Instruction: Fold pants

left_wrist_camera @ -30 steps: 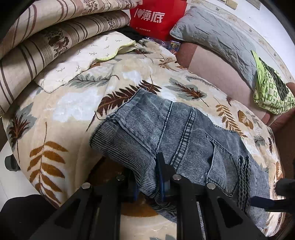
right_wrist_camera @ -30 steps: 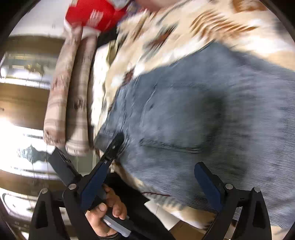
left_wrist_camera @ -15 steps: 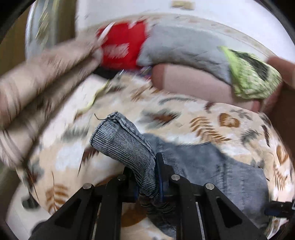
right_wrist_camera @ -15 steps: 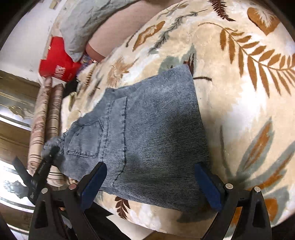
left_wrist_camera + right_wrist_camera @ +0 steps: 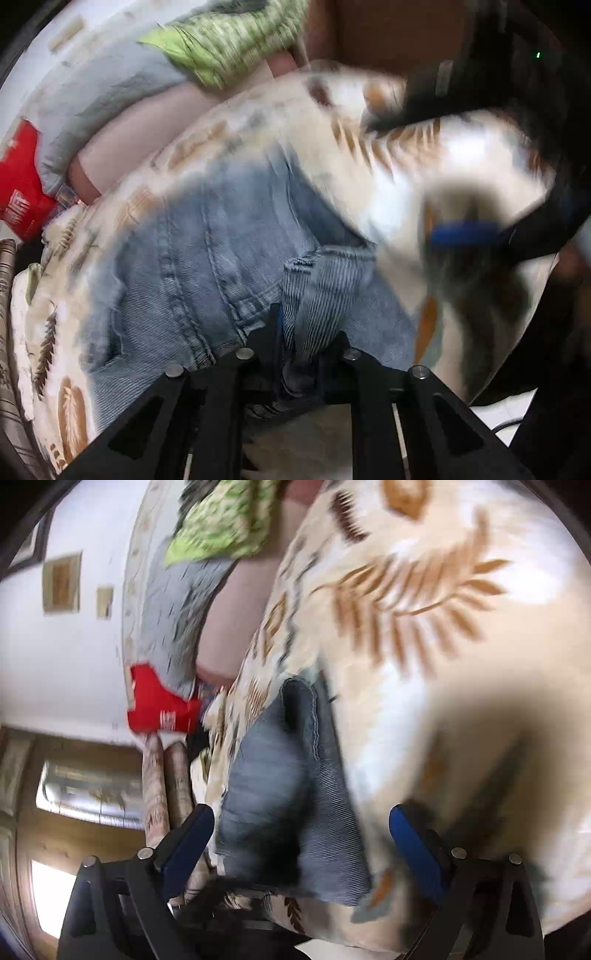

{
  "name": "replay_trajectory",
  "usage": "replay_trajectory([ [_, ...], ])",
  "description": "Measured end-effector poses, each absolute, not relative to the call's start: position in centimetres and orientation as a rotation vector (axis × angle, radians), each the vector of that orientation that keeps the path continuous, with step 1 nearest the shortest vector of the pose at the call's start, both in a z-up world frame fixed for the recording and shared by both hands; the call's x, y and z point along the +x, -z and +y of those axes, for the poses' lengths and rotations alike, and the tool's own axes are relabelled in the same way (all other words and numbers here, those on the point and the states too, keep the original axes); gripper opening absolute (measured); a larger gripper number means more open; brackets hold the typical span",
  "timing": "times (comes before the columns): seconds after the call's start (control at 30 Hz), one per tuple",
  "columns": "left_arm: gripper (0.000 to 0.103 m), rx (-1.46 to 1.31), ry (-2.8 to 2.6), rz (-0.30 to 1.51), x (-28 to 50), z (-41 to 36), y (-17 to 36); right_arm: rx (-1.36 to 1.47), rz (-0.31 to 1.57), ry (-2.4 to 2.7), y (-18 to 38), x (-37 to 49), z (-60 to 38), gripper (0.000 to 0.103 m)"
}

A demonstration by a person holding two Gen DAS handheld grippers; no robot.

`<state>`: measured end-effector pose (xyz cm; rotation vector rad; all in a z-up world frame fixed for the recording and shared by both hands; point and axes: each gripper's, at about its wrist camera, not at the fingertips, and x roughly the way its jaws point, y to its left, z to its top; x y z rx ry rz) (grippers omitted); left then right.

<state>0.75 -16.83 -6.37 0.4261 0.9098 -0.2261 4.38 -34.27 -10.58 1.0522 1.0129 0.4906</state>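
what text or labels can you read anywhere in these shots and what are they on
Red bag: white characters printed on it in the left wrist view, too blurred and cropped to read.
Same red bag in the right wrist view: a small white mark, also too blurred to read.
Jeans, leaf-print blanket, green patterned cloth: no text visible.
Nothing legible in either view.

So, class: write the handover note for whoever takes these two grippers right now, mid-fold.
Left gripper: shut on a bunched edge of the jeans.
Right gripper: open, holding nothing, jaws either side of the denim's near end.
The jeans lie on the leaf-print blanket.
Done: one edge gripped and lifted.
Left: probably lay it over, release, flatten. Frames are blurred, so check the fold.
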Motion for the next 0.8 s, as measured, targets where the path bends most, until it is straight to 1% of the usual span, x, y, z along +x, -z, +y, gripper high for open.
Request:
replay_trajectory([
  [0.03, 0.022, 0.418, 0.236, 0.891, 0.5, -16.7, 5.8, 1.067, 1.019, -0.475, 11.0, 4.2, -34.9, 0.097],
  [0.07, 0.035, 0.383, 0.272, 0.894, 0.4, -16.3, 4.9, 1.079, 1.017, -0.469, 11.3, 4.1, -35.2, 0.097],
  [0.1, 0.042, 0.312, 0.341, 0.926, 0.4, -15.5, 3.5, 1.093, 1.008, -0.477, 11.4, 3.9, -35.5, 0.097],
  [0.13, 0.053, 0.275, 0.365, 0.934, 0.3, -15.0, 2.6, 1.094, 1.005, -0.478, 11.4, 3.9, -35.5, 0.097],
  [0.17, 0.056, 0.212, 0.385, 0.914, -0.1, -13.7, 0.8, 1.084, 1.000, -0.472, 11.4, 4.0, -35.0, 0.097],
  [0.23, 0.059, 0.154, 0.384, 0.854, -1.3, -11.7, -1.7, 1.049, 0.994, -0.470, 10.8, 3.7, -34.8, 0.097],
  [0.27, 0.065, 0.123, 0.366, 0.809, -2.0, -9.8, -3.2, 1.045, 0.987, -0.484, 10.4, 3.6, -34.6, 0.097],
  [0.33, 0.073, 0.071, 0.276, 0.736, -2.9, -6.2, -4.8, 1.029, 0.972, -0.526, 9.2, 3.0, -34.2, 0.097],
  [0.4, 0.074, 0.012, 0.138, 0.710, -2.8, -1.8, -5.3, 1.046, 0.965, -0.581, 8.1, 2.0, -33.8, 0.097],
  [0.5, 0.073, -0.050, 0.018, 0.765, -1.1, 2.1, -3.7, 1.099, 0.952, -0.745, 6.2, 0.9, -31.1, 0.097],
  [0.57, 0.073, -0.077, -0.001, 0.791, -1.0, 3.0, -2.8, 1.102, 0.948, -0.784, 5.8, 1.0, -29.5, 0.097],
  [0.6, 0.073, -0.092, -0.001, 0.807, -0.7, 3.3, -2.2, 1.108, 0.957, -0.780, 6.3, 1.2, -28.8, 0.097],
  [0.67, 0.073, -0.101, 0.009, 0.817, -0.3, 3.1, -1.5, 1.082, 1.042, -0.666, 9.7, 2.0, -28.0, 0.097],
  [0.7, 0.073, -0.098, 0.014, 0.821, 0.0, 2.9, -1.0, 1.076, 1.130, -0.561, 12.1, 2.0, -28.0, 0.086],
  [0.73, 0.073, -0.094, 0.012, 0.824, 0.2, 2.9, -0.6, 1.118, 1.124, -0.553, 12.9, 2.0, -28.0, 0.086],
  [0.77, 0.074, -0.093, 0.009, 0.828, 0.4, 3.1, -0.3, 1.145, 1.093, -0.557, 12.6, 1.7, -28.5, 0.086],
  [0.8, 0.073, -0.093, 0.008, 0.845, 0.5, 2.8, 0.4, 1.115, 1.096, -0.550, 11.4, 1.6, -28.6, 0.087],
])
